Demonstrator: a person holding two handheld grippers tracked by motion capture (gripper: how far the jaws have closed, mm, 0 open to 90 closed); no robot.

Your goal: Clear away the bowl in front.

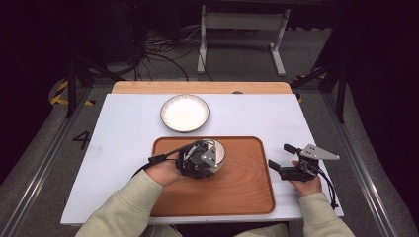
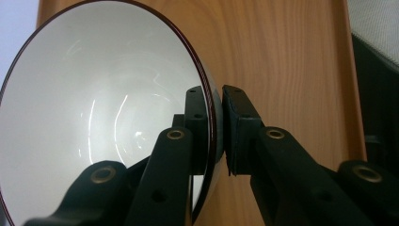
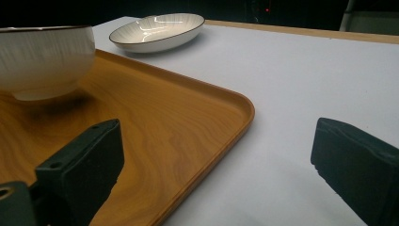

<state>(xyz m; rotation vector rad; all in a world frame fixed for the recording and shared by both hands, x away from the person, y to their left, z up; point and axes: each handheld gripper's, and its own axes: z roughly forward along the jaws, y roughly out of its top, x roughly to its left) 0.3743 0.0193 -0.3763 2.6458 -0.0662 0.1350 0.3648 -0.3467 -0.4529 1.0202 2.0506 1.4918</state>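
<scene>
Left tool point(image 2: 214, 136) pinching the rim of the white bowl point(image 2: 103, 108), over the wooden tray point(image 1: 247, 187). Right tool point(image 1: 285, 160) spread wide, just beside the tray, bowl well apart from it.

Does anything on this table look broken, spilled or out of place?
Nothing stands out. The bowl sits upright on the tray, its rim pinched by the left gripper. The plate lies flat on the white table, unchipped as far as shows. The right gripper is open beside the tray. No spills.
</scene>
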